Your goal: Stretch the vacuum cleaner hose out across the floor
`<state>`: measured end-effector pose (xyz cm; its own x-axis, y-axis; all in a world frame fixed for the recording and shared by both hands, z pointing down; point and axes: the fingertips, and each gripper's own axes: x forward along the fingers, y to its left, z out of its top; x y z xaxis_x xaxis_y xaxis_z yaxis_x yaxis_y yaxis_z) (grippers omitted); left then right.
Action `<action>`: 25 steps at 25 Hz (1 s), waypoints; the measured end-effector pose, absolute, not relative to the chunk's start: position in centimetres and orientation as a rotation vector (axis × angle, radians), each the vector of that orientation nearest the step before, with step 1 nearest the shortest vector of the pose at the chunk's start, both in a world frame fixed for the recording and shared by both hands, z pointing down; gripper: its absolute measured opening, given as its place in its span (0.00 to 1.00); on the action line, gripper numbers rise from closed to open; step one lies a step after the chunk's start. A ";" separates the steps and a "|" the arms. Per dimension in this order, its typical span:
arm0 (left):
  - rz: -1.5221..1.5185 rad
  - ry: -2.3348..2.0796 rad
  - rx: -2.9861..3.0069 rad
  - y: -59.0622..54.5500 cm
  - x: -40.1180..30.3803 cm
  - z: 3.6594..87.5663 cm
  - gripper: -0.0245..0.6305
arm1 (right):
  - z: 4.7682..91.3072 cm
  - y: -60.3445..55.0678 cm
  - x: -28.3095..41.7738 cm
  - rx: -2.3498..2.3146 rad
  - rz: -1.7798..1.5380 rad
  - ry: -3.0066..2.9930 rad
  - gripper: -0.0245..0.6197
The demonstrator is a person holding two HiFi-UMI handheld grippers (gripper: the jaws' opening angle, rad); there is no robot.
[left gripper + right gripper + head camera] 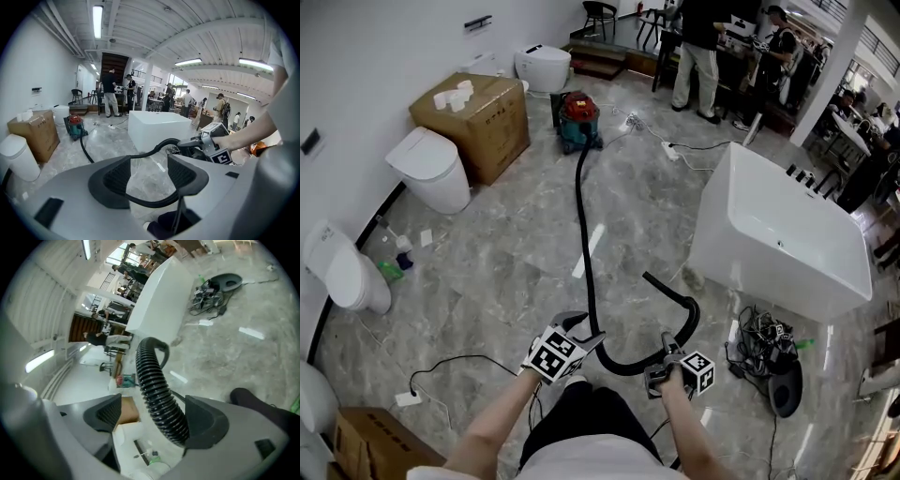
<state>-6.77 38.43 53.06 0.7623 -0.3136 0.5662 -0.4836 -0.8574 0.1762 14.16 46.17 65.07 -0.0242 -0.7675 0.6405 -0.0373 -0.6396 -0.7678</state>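
Black hose (582,225) across open floor (516,253), bathtub (741,234) edge near its bend, left gripper (147,176) spread, right gripper (152,417) spread around hose

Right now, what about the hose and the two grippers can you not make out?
- Head view: the left gripper overlaps the hose; touching or not is unclear.
- Left gripper view: a stretch of hose runs behind one jaw.
- Right gripper view: the right gripper body covers the hose's near part.
- Head view: the hose joint at the vacuum cleaner is too small.
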 end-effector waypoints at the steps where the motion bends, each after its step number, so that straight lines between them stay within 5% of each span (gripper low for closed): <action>1: 0.770 -0.615 2.648 38.4 -6.6 53.1 0.41 | 66.0 47.3 14.8 -1.756 -1.735 0.785 0.66; 9: 0.774 -0.611 2.647 38.0 -6.7 53.3 0.41 | 65.0 47.8 18.2 -1.840 -1.676 0.821 0.66; 21: 0.671 -0.716 2.718 37.6 -6.1 51.0 0.40 | 51.3 39.2 8.2 -1.793 -1.113 2.136 0.64; 22: 0.632 -0.737 2.727 37.5 -6.0 50.4 0.40 | 50.4 39.1 7.5 -1.834 -1.024 2.220 0.61; 24: 0.527 -0.784 2.744 37.3 -5.9 49.1 0.34 | 48.6 39.2 6.3 -1.941 -0.786 2.401 0.18; 25: 0.479 -0.807 2.753 37.2 -5.9 48.4 0.27 | 47.7 39.3 5.6 -1.966 -0.666 2.486 0.11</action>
